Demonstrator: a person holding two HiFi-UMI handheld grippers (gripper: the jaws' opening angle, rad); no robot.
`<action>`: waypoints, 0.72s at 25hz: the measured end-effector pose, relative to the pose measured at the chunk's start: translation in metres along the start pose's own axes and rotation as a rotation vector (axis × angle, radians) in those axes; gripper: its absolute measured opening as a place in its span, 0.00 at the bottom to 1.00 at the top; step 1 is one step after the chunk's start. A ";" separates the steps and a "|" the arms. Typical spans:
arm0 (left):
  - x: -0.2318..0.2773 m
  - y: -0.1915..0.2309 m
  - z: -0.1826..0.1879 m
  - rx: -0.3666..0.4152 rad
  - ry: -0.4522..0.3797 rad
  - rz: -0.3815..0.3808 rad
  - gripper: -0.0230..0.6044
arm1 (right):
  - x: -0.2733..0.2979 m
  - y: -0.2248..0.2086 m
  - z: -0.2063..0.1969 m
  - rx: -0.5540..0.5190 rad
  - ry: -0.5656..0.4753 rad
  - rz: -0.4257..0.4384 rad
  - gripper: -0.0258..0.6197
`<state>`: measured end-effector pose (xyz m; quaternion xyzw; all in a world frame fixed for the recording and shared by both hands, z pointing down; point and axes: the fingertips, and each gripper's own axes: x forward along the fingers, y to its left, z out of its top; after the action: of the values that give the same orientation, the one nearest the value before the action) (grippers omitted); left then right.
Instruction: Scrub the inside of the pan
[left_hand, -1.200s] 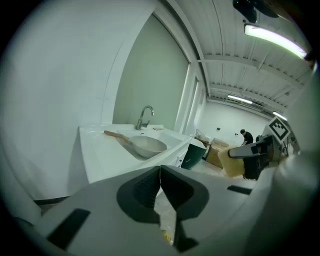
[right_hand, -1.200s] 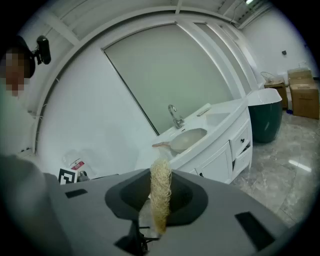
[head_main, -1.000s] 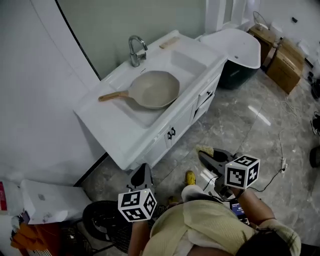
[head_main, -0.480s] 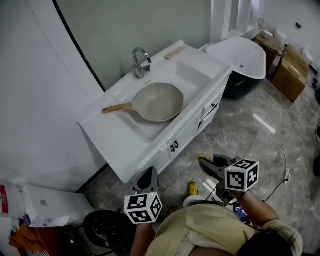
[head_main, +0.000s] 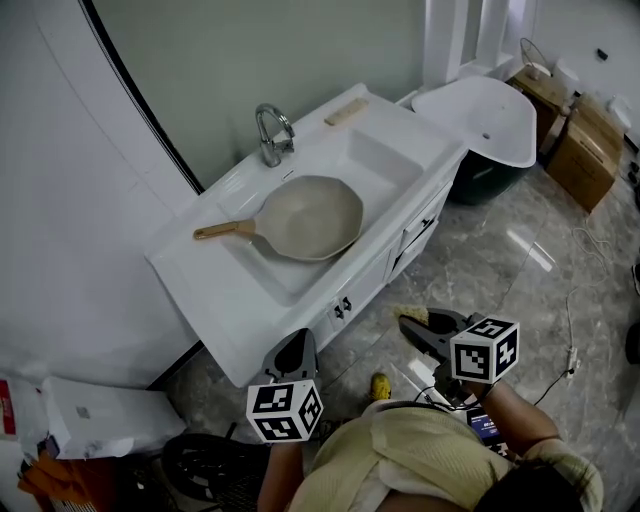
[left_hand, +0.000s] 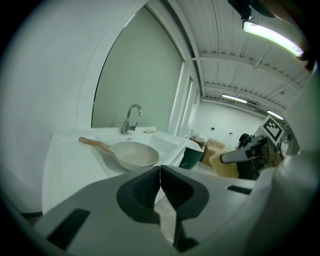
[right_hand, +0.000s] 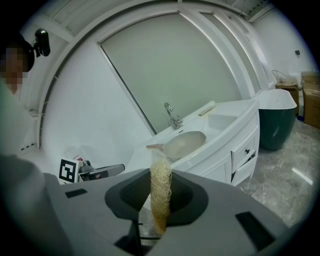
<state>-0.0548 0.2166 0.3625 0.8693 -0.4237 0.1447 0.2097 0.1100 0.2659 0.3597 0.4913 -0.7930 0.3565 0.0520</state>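
the pan (head_main: 308, 217) sits in the sink (head_main: 385, 160), at the basin's left end, open side up, and its inside looks bare and pale. its wooden handle (head_main: 218, 230) points left over the white counter (head_main: 215, 290). the tap (head_main: 270, 133) stands just behind the pan, and a small wooden block (head_main: 345, 111) lies on the counter's back edge, further right.

both grippers are held low, close to the person's body, over the marble floor (head_main: 480, 270) in front of the cabinet and well apart from the pan. the left gripper (head_main: 292, 350) has its jaws pressed together with nothing between them; in the left gripper view its tips (left_hand: 160, 172) meet in a thin line, with the pan (left_hand: 132, 154) beyond them. the right gripper (head_main: 420, 325) is clamped on a yellowish fibrous scrubber (head_main: 410, 313); in the right gripper view the scrubber (right_hand: 160, 192) stands upright between the jaws of that gripper (right_hand: 160, 185) and sticks up past them, with the pan (right_hand: 184, 144) far behind it.

to the right of the sink stands a white tub (head_main: 480, 110) with a dark green side, and cardboard boxes (head_main: 575, 130) lie beyond it
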 end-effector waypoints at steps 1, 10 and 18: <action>0.004 -0.002 0.003 0.010 0.001 -0.001 0.13 | 0.002 -0.003 0.004 -0.004 0.001 0.006 0.18; 0.024 -0.011 0.011 0.059 0.000 0.063 0.12 | 0.020 -0.020 0.022 -0.042 0.039 0.080 0.18; 0.026 -0.012 0.011 0.024 0.006 0.053 0.13 | 0.031 -0.027 0.025 -0.046 0.069 0.114 0.18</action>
<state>-0.0284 0.2002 0.3612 0.8597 -0.4443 0.1578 0.1963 0.1226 0.2201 0.3686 0.4316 -0.8253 0.3574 0.0701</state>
